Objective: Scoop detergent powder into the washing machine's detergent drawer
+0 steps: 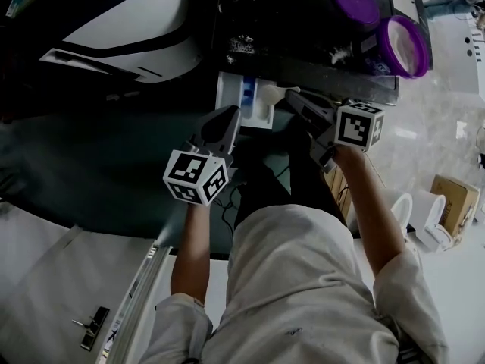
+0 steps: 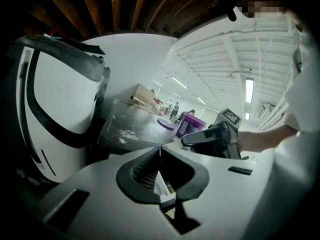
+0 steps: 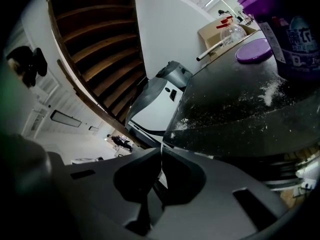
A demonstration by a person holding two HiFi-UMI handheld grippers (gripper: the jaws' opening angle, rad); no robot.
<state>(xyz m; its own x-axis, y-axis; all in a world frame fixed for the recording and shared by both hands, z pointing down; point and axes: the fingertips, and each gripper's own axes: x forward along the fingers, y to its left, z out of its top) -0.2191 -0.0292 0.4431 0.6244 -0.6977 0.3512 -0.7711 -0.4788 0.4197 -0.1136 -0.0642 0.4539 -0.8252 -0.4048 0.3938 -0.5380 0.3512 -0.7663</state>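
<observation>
Left gripper [image 2: 160,148]: jaws closed tip to tip, nothing I can make out between them. Right gripper [image 3: 161,146]: same, tips touching. There's a pale lump right at its tips in the head view, and I can't tell if it's a scoop or part of the drawer.

The detergent drawer [image 1: 225,97] is pulled out of the machine front. Its long axis runs from the machine toward the person. The left gripper sits at its near left corner, touching or just off it, and the right gripper's tips are at its right edge. Both point up at the machine.

Drawer contents: white compartments and a blue insert [image 1: 248,91]. I can't tell whether any powder is in there.

The key relation is that the purple tub [image 1: 385,51] stands open on the dark washer top [image 1: 303,29], up and to the right of the right gripper and well apart from the drawer. My read is that the right gripper is clearly nearer, so any scooping falls to that side. The tub's inside looks pale — probably powder, but I can't confirm. Its purple lid [image 1: 356,4] lies flat just beside it, further back.

Spilled powder [image 3: 270,91] is scattered over the washer top between the tub and the front edge.

I can't pick out a scoop with any confidence in any view — I'd find that first. With both jaws closed, whichever gripper takes it has to open first.
</observation>
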